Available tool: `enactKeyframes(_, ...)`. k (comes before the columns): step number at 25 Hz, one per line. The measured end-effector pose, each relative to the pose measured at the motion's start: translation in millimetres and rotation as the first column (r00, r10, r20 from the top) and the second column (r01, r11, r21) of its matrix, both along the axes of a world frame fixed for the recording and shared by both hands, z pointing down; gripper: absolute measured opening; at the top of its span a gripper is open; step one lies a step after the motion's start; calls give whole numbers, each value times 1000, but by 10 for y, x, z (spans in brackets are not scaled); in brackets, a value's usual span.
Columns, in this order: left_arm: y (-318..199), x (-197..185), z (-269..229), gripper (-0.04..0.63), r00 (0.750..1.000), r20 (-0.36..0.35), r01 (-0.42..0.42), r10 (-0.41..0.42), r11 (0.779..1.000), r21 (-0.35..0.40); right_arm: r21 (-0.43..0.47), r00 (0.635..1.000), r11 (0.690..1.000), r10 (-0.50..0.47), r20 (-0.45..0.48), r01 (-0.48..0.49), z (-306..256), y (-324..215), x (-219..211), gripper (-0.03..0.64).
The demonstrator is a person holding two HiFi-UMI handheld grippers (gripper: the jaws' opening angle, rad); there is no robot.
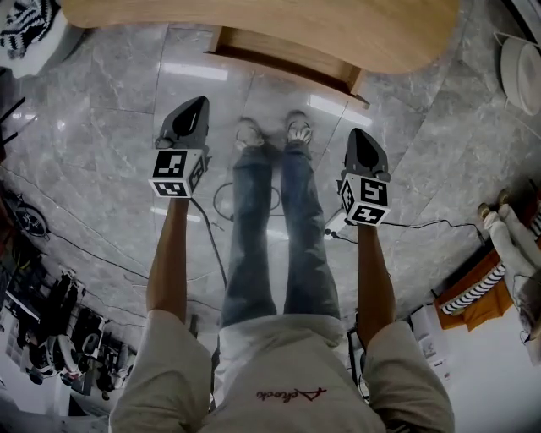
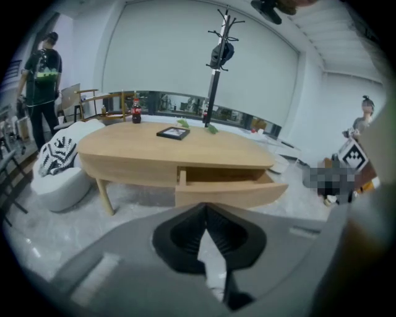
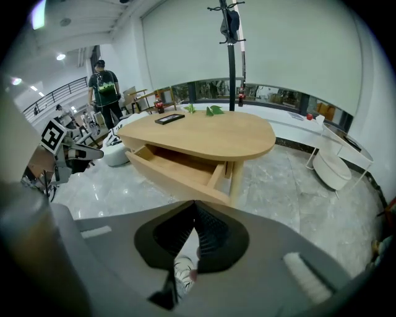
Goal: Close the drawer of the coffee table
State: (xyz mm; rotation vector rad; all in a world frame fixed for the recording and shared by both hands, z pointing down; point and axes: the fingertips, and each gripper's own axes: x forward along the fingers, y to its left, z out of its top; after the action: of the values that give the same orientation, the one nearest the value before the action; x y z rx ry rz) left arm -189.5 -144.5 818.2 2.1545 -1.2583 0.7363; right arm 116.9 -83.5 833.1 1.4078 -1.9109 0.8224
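The wooden coffee table (image 1: 254,25) stands ahead of me, with its drawer (image 1: 287,57) pulled out toward my feet. In the left gripper view the drawer's front panel (image 2: 229,193) sticks out below the tabletop (image 2: 173,148). In the right gripper view the open drawer (image 3: 179,168) shows an empty inside. My left gripper (image 1: 199,103) and right gripper (image 1: 355,134) hang over the floor short of the table, both shut with nothing between the jaws. Neither touches the drawer. The tips of each also show shut in their own views: left gripper (image 2: 206,212), right gripper (image 3: 195,207).
On the tabletop lie a dark frame (image 2: 173,132) and a cola bottle (image 2: 135,111). A white pouf with a zebra cushion (image 2: 59,167) sits left of the table, a coat stand (image 2: 216,56) behind it, and a person (image 2: 40,74) stands at the far left. Cables (image 1: 228,199) cross the marble floor.
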Motion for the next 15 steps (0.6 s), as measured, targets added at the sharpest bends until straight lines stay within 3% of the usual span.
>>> enactKeyframes(12,-122,-151,679,0,999,32,-6,7,1000,-27,-33,999,999,39,-28,-40,630,44,167,6)
enactKeyframes(15,-162,-156,815,0,996,77,-42,44,999,-19,-40,999,998,44,-27,-46,750,28,192,6)
